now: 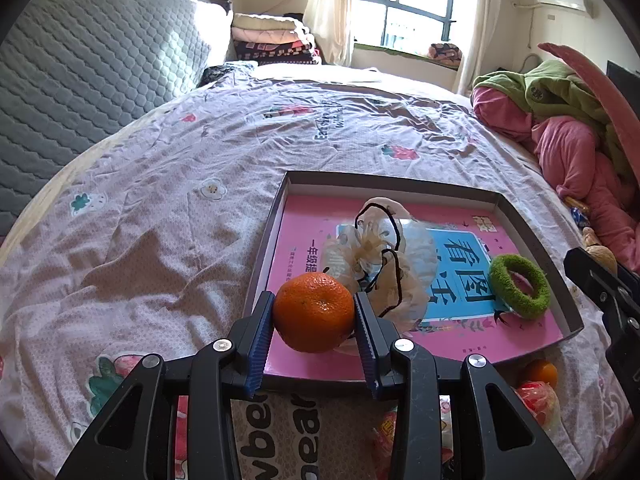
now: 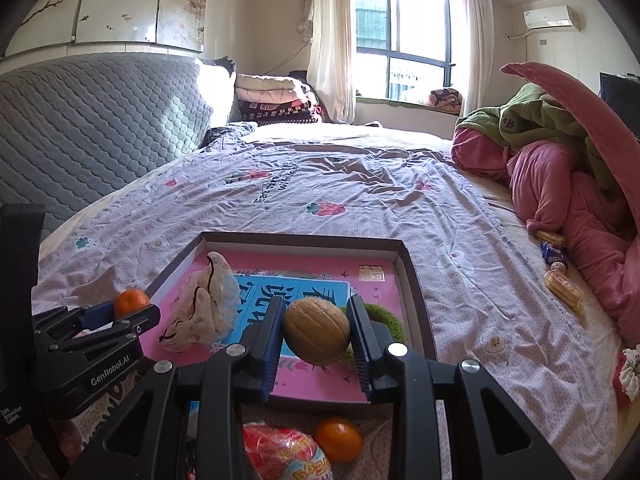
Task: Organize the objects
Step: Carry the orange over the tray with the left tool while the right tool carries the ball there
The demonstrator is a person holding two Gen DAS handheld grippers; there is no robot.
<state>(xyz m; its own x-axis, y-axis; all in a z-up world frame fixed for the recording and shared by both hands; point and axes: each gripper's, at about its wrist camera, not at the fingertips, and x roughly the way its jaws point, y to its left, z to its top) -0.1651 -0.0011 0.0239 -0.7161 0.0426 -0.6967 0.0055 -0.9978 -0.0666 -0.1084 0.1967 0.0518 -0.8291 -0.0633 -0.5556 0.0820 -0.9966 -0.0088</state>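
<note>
Left wrist view: the left gripper point(image 1: 314, 312) clamps a round, dimpled orange tangerine point(image 1: 314, 312) between ribbed blue pads over the near corner of the shallow grey cardboard tray point(image 1: 532, 236); a crinkled translucent plastic bag point(image 1: 384, 256) and fuzzy green ring point(image 1: 520, 286) lie on the glossy pink book point(image 1: 312, 220) inside; the right gripper point(image 2: 316, 330) pinches a smooth, ridged tan bun point(image 2: 316, 330) above it.

A bed point(image 2: 340, 184) with a pale lilac sheet printed with strawberries and flowers fills the room. A grey quilted headboard point(image 2: 100, 120) stands at its left, folded blankets point(image 2: 272, 98) stack beside cream curtains point(image 2: 332, 40), and crumpled pink and green bedding point(image 2: 560, 168) lies at right below an air conditioner point(image 2: 550, 17).
</note>
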